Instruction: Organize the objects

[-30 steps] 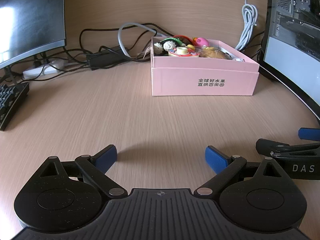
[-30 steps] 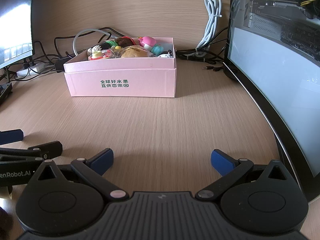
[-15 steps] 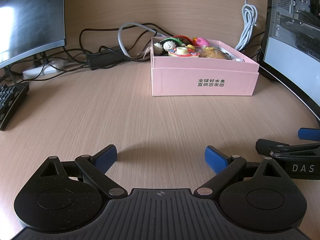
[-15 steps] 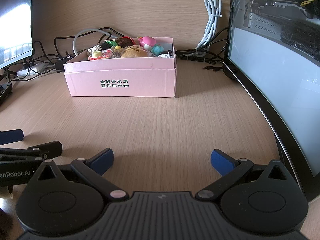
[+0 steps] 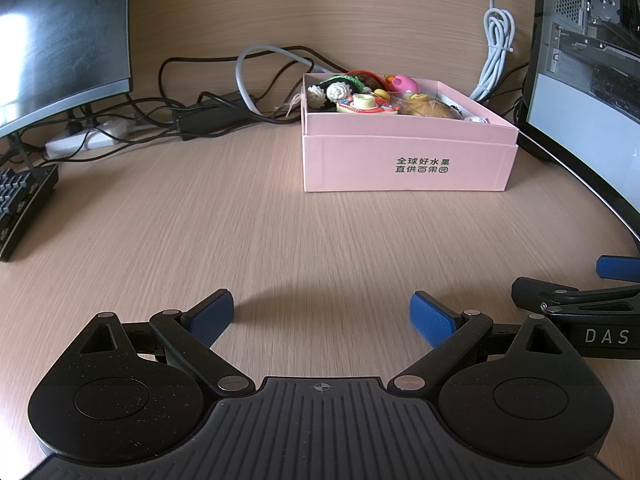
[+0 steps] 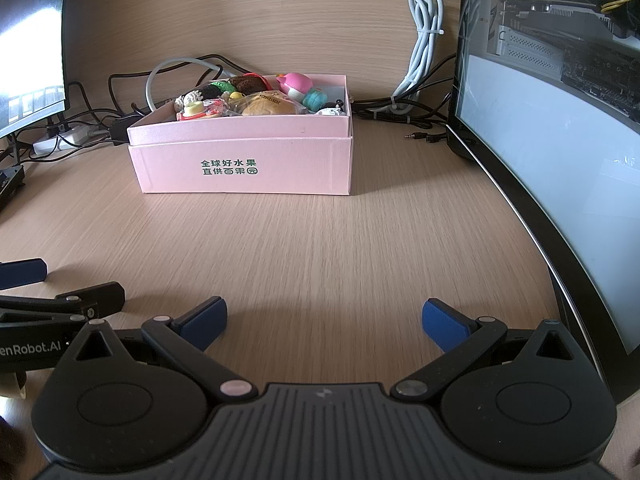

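Near the pink box (image 5: 408,168), both grippers gape, empty.

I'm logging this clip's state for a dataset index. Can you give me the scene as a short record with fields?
surface: wooden desk
container: pink box, open top, green printing on its front
contents: small toys piled inside
left gripper: open, holding nothing, low over the desk
right gripper: open, holding nothing, low over the desk
gripper layout: side by side, both facing the box
surroundings: monitor at right, cables behind the box, keyboard at left
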Tool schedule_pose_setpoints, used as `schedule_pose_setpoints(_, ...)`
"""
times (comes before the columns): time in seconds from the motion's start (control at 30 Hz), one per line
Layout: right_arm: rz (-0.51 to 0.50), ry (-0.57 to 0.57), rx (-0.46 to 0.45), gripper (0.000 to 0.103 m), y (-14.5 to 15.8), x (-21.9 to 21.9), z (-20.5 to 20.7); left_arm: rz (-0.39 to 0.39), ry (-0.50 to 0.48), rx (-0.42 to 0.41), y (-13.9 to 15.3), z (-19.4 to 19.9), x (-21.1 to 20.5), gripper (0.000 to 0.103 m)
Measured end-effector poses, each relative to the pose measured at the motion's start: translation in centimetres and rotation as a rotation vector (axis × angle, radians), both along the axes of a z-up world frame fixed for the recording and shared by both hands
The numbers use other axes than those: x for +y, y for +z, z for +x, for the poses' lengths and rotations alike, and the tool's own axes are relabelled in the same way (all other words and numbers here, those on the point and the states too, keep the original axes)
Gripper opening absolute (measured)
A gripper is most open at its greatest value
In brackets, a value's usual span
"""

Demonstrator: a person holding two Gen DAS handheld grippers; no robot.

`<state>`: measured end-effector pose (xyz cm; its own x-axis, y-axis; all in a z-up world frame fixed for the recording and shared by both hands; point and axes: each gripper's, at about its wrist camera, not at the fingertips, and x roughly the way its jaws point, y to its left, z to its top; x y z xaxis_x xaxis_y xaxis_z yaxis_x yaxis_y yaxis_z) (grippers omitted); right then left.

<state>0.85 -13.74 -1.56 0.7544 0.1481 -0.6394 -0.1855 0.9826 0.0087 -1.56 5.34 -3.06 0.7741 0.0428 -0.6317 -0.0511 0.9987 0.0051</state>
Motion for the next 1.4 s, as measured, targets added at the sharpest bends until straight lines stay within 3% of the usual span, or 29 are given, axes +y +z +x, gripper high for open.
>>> schedule_pose_setpoints(1.4,0.000,0.001,0.000,0.103,0.04,-0.06,0.01,0.006,-0.006,0.002,-0.03,0.05,0.02,0.099)
